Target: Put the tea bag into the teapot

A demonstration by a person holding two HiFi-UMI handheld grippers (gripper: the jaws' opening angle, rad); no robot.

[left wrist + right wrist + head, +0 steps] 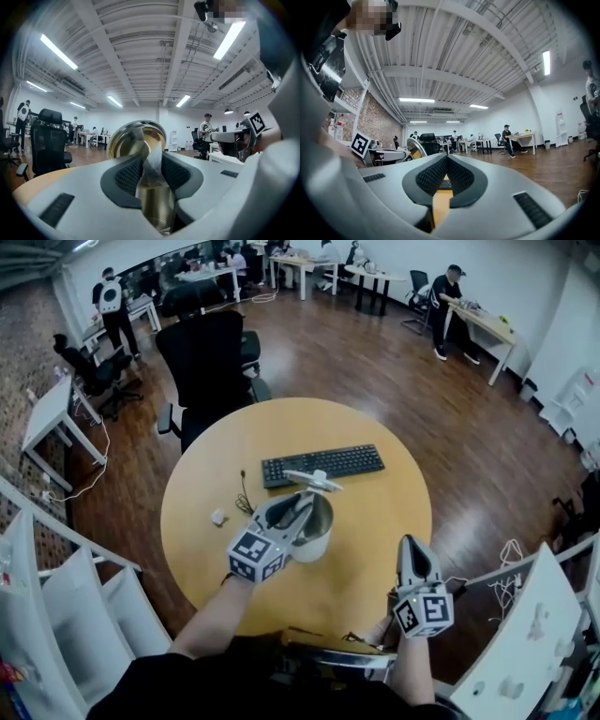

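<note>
1. Left gripper view shows the tea bag point(150, 165) upright, pinched between the ribbed pads point(126, 174) of the left gripper point(298, 510), which is clenched on it; the bag's top pokes just past the fingertips
2. Straight beyond those fingers, just behind the bag, stands the metal teapot point(157, 206) with its round lid point(137, 138) tipped up and open; whether the bag touches the pot cannot be told
3. The right gripper point(447, 160) has its pads pressed together with nothing between them; it sits well apart from the pot, by the table's near edge
4. Past the pot from the left fingers lies a keyboard point(323, 465), and a small white object point(217, 517) sits off to their left; the round table point(375, 512) shows open wood between the two grippers
5. From the head view the left fingers cover the bag and part of the pot's mouth, and the white object is too small to identify
</note>
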